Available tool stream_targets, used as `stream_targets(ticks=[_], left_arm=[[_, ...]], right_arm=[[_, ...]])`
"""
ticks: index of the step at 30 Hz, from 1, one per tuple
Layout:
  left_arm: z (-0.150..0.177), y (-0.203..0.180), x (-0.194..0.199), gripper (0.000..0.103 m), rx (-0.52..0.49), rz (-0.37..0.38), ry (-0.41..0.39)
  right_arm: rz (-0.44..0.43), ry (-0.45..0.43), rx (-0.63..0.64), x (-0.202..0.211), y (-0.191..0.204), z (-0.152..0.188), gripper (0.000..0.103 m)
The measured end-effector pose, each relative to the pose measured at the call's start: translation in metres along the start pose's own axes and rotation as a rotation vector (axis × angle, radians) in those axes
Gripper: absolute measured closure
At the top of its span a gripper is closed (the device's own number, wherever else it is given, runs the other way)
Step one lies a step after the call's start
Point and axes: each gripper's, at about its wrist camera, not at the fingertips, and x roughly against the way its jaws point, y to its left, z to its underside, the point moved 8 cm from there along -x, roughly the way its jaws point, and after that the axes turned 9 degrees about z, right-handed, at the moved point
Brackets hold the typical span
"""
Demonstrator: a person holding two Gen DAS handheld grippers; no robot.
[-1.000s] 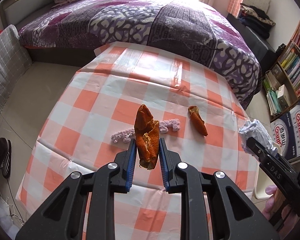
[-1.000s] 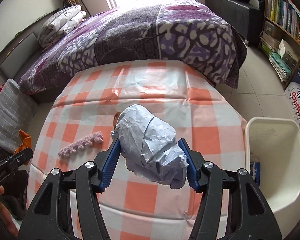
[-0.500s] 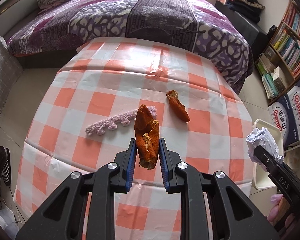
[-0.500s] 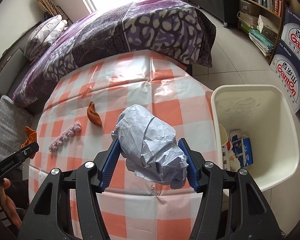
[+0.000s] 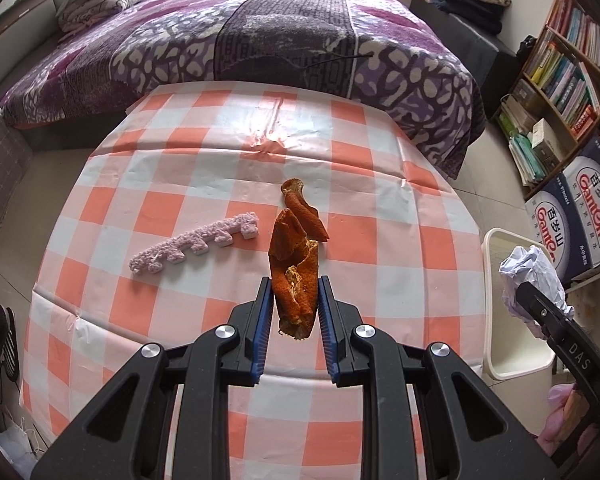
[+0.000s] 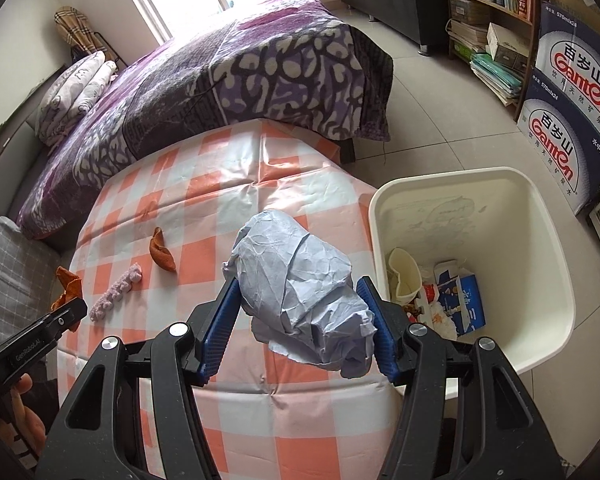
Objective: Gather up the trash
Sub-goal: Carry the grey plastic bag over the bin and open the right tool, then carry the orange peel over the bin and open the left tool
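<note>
Now we carry both loads binward: left gripper (image 5: 294, 300) pinching orange peel (image 5: 294, 276), right gripper (image 6: 298, 312) clamping crumpled paper (image 6: 296, 292) beside the bin (image 6: 540, 208).

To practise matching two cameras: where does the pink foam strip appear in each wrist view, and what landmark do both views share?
Left wrist view: the pink foam strip lies on the table, left of centre, left of the held peel.
Right wrist view: the strip lies lower left, near the table's left edge.
Shared landmark: the loose peel lying on the checked cloth beside it.
</note>
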Motion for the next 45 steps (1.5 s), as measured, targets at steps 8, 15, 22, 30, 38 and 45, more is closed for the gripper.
stream_targets(ticks=[8,15,22,30,38,45], left_arm=[[0.004,-0.034,-0.009,0.08,-0.048,0.01,0.014],[0.009,-0.069,-0.021,0.08,-0.093,0.034,0.03],[0.014,-0.114,-0.033,0.08,-0.134,0.088,0.042],[0.029,-0.187,-0.036,0.08,-0.269,0.204,0.02],[0.051,-0.242,-0.048,0.079,-0.363,0.26,0.037],[0.061,-0.29,-0.052,0.07,-0.389,0.349,0.064]], right_arm=[[0.061,0.002,-0.128,0.001,-0.054,-0.011,0.046],[0.158,-0.008,-0.221,0.007,-0.101,-0.019,0.044],[0.242,-0.056,-0.289,0.023,-0.141,-0.028,0.011],[0.207,-0.069,-0.417,0.042,-0.18,-0.038,0.009],[0.203,-0.166,-0.487,0.071,-0.206,-0.055,0.009],[0.178,-0.189,-0.569,0.082,-0.229,-0.06,0.009]])
